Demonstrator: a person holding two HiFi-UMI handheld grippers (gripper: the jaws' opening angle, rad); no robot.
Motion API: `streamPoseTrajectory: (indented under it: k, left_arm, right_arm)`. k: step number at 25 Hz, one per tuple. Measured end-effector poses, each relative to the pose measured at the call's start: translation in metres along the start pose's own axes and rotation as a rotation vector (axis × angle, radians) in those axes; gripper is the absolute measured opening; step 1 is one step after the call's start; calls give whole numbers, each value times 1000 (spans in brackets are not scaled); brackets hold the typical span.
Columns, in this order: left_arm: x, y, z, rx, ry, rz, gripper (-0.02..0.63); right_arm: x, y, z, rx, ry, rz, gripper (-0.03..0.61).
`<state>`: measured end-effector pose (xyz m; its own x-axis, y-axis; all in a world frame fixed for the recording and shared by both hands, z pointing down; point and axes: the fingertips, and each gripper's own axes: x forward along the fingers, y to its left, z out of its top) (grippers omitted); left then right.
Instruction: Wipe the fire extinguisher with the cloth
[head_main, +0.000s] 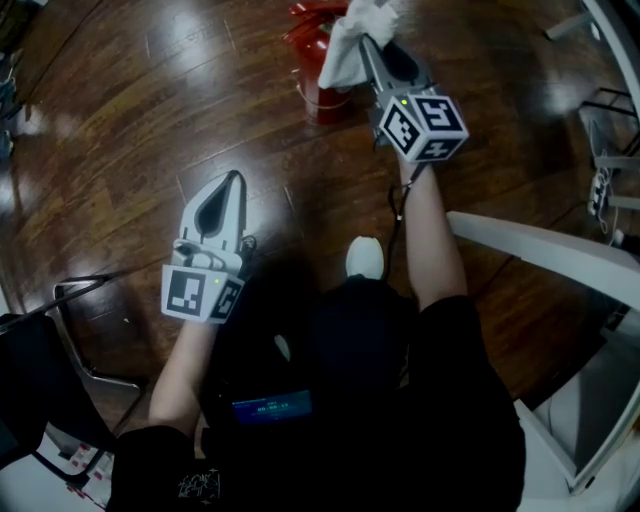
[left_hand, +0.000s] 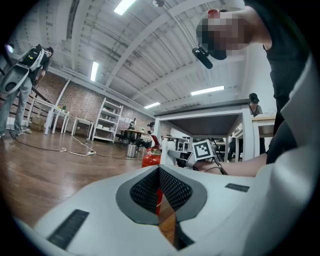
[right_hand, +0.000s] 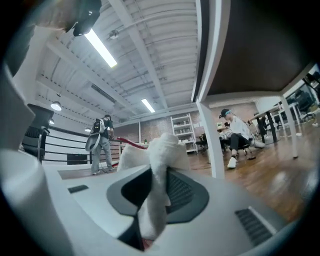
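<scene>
Wooden floor (head_main: 150, 110) beneath; right gripper (head_main: 374, 50) clamps cloth (head_main: 345, 48) by fire extinguisher (head_main: 318, 98), left gripper (head_main: 234, 180) closed, empty

The head view looks steeply down onto the wooden floor (head_main: 150, 120), with the fire extinguisher (head_main: 318, 98) at its top edge, beyond both grippers. The left gripper view rides low on the left gripper (head_main: 236, 180), faces level and sees the fire extinguisher a short way ahead, the right gripper (head_main: 366, 42) just beside it. The right gripper view, close by the fire extinguisher, tilts up toward the ceiling (right_hand: 150, 55), its middle blocked by the pinched cloth (right_hand: 157, 165). Head and left gripper views share the fire extinguisher, right gripper and floor.
</scene>
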<state>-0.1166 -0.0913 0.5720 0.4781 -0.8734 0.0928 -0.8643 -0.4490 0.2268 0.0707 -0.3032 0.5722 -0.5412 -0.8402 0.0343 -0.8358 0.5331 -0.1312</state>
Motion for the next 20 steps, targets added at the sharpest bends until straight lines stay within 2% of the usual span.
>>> streamPoseTrajectory:
  k: [7,12,20]
  left_arm:
    - [1,4,-1,-2,-3,11,2]
    - [1,-3,-4,-2,-2,9,2]
    - [-4,-1,-9,-6,1,21,2]
  right_arm:
    - [-13,-7,-45,46,36,-29,92]
    - [-19,-15,-105,59,154,-51,92]
    - [-13,-30,-188,242,285,-81,92]
